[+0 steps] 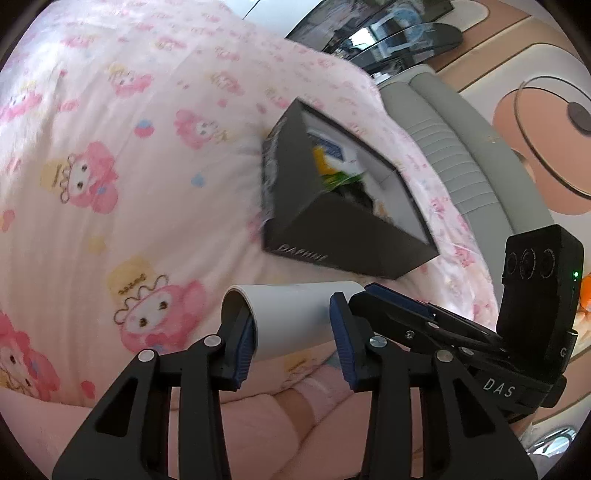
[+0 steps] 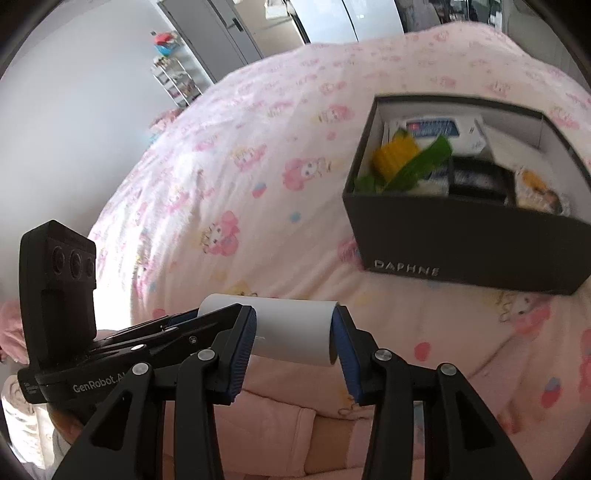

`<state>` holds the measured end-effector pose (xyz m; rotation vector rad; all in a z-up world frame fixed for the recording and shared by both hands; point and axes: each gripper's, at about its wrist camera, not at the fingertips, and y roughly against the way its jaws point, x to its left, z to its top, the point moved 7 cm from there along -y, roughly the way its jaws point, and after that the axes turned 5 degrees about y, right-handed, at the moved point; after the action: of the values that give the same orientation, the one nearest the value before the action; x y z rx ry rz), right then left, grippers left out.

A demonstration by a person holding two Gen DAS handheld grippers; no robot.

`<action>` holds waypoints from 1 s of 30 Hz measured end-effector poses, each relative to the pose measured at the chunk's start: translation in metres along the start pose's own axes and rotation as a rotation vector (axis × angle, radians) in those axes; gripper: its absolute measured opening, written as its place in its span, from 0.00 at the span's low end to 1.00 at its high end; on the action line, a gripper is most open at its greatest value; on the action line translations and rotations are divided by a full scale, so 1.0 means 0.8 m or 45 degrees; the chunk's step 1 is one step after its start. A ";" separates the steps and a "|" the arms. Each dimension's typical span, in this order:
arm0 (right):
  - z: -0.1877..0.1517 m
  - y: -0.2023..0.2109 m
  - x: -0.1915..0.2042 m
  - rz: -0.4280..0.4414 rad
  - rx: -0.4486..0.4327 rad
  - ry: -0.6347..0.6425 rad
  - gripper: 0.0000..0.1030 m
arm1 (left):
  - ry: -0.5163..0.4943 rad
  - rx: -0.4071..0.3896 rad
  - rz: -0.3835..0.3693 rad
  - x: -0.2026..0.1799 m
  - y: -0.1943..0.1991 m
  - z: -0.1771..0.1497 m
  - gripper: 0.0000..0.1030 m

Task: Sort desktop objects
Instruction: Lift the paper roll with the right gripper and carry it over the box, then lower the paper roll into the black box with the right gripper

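Note:
A white paper tube [image 1: 295,314] lies crosswise above the pink cartoon-print bedspread [image 1: 129,166]. My left gripper [image 1: 293,339] is shut on it, blue pads at both ends. My right gripper [image 1: 369,295] comes in from the right and meets the tube's right end. In the right wrist view the tube [image 2: 291,325] sits between the pads of my right gripper [image 2: 295,339], also shut on it, with my left gripper [image 2: 236,310] reaching in from the left. A black open box marked DAPHNE [image 1: 332,236] [image 2: 461,251] rests on the bed beyond, holding a toy corn cob [image 2: 395,155], packets and a black item.
A grey padded headboard [image 1: 461,147] runs along the bed's right side. Dark glass shelves [image 1: 406,33] stand behind it. A wire rack [image 2: 173,81] and grey doors stand by the far wall. A pink cushion [image 2: 277,424] lies below the grippers.

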<state>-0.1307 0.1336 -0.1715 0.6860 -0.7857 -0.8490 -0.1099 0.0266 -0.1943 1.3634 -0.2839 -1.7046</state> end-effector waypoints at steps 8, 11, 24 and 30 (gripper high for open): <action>0.023 0.062 -0.010 -0.038 -0.118 0.003 0.39 | -0.119 -0.037 -0.021 -0.076 0.013 0.016 0.37; 0.033 0.087 -0.022 -0.061 -0.171 -0.006 0.39 | -0.179 -0.041 -0.032 -0.110 0.011 0.027 0.37; 0.091 0.158 -0.132 -0.146 -0.380 -0.144 0.39 | -0.302 -0.046 -0.127 -0.227 -0.065 0.088 0.34; 0.145 0.149 -0.185 -0.143 -0.425 -0.209 0.39 | -0.292 -0.048 -0.122 -0.249 -0.112 0.140 0.34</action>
<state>-0.2430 0.2929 -0.0637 0.3697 -0.7336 -1.1194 -0.2556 0.1887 -0.0817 1.1708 -0.3180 -1.9399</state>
